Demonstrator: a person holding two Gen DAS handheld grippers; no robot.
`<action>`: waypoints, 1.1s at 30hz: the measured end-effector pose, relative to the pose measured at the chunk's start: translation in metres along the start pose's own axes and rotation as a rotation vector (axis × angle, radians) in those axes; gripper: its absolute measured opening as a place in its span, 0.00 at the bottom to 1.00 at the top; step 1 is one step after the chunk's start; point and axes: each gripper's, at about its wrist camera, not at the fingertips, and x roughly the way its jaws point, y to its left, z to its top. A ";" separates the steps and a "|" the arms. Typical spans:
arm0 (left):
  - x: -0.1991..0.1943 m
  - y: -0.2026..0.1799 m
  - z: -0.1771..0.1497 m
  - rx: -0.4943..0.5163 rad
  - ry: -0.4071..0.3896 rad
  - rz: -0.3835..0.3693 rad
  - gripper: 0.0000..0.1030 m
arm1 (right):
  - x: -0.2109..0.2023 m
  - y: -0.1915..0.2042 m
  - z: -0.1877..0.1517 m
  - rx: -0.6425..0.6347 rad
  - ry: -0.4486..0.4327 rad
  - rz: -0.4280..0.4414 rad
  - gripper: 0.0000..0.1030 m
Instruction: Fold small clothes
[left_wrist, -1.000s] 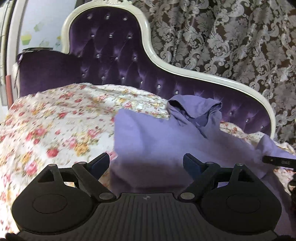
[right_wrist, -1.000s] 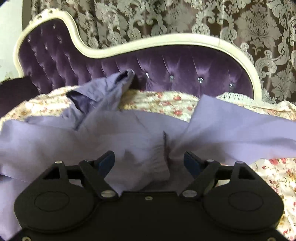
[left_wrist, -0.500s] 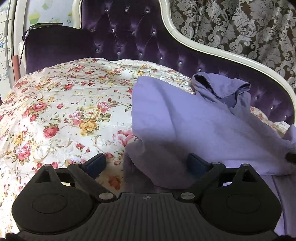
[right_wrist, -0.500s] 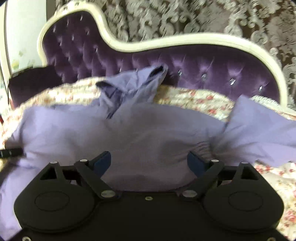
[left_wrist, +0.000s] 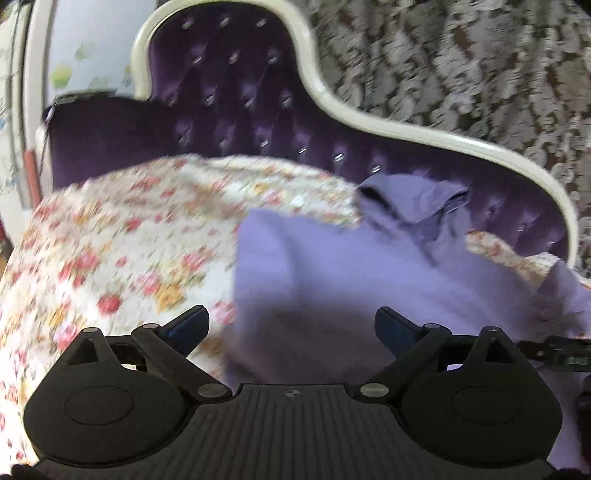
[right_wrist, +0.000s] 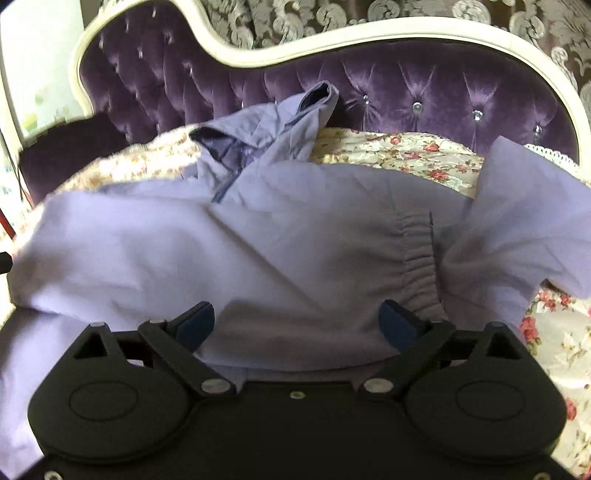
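Both grippers hold nothing – left gripper (left_wrist: 291, 326) jaws wide, right gripper (right_wrist: 297, 321) jaws opening over the lavender garment (right_wrist: 295, 251); its loose sleeve (right_wrist: 524, 221) may unfold.

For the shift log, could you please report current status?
Left tongs open; right tongs opening, nothing gripped. Lavender garment spread unfolded on floral cover. Nothing obstructing.

My right gripper (right_wrist: 297, 321) hangs over the lilac garment (right_wrist: 280, 251), jaws opening, pads clear of cloth. Garment lies crumpled on the floral sheet (right_wrist: 406, 155).

floral cover (left_wrist: 122, 236) motion-blurred, garment (right_wrist: 258, 258) hem hidden
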 end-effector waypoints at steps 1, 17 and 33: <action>-0.001 -0.007 0.004 0.006 -0.001 -0.013 0.95 | -0.002 -0.003 0.000 0.020 -0.010 0.017 0.93; 0.061 -0.088 -0.014 0.055 0.088 -0.096 0.95 | -0.097 -0.154 -0.009 0.373 -0.180 -0.047 0.97; 0.068 -0.105 -0.033 0.199 0.050 -0.024 1.00 | -0.109 -0.320 -0.045 0.676 -0.298 -0.340 1.00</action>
